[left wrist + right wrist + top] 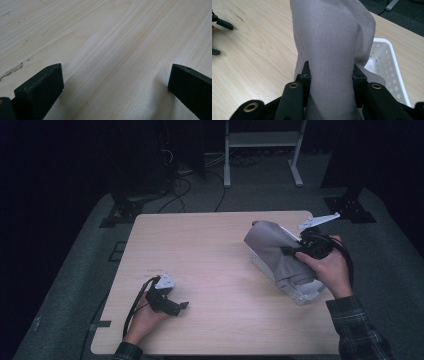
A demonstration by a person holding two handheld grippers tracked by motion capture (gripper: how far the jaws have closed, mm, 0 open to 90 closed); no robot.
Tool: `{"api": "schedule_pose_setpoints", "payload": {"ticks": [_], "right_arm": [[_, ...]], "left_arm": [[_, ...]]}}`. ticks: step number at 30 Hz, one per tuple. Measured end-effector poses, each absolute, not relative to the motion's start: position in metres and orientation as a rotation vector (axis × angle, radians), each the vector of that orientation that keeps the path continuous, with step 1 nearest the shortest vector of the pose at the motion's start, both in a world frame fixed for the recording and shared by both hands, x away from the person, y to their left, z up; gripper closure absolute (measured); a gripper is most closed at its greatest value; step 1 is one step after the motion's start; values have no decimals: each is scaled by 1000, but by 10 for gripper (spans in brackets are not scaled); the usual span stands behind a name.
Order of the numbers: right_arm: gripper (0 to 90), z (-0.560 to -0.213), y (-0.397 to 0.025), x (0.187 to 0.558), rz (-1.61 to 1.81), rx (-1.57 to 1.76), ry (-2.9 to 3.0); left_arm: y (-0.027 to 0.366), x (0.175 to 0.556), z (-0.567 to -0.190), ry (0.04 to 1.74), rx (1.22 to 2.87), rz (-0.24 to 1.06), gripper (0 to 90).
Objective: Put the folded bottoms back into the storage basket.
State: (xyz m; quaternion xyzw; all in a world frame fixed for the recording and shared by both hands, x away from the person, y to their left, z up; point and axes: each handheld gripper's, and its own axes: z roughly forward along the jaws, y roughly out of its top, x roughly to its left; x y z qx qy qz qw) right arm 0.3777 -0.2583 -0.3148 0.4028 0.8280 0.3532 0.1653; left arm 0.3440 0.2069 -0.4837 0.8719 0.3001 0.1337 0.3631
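The right gripper [331, 77] squeezes the soft grey cloth [332, 45] between its jaws above the white holey plastic basket [387, 65], probably lifting next, while the left gripper [115, 82] rests with jaws apart on the wooden tabletop [105, 37].

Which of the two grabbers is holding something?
The right gripper: its jaws pinch the grey cloth over the white basket. The left gripper is open, empty.

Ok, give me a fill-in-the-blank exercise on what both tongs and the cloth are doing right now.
1. The right tongs are shut on the grey ____.
2. The cloth hangs over a white perforated ____.
3. The left tongs have jaws that stand ____, with nothing between them.
4. The left tongs sit low over the bare wooden ____.

Missing words: cloth; basket; open; table
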Motion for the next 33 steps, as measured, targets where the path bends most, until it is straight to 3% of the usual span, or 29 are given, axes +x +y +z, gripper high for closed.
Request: {"api": "schedule_pose_setpoints", "payload": {"ticks": [33], "right_arm": [[627,-359,-306,414,989,1165,2407]], "left_arm": [[207,344,-484,772,2242,347,0]]}}
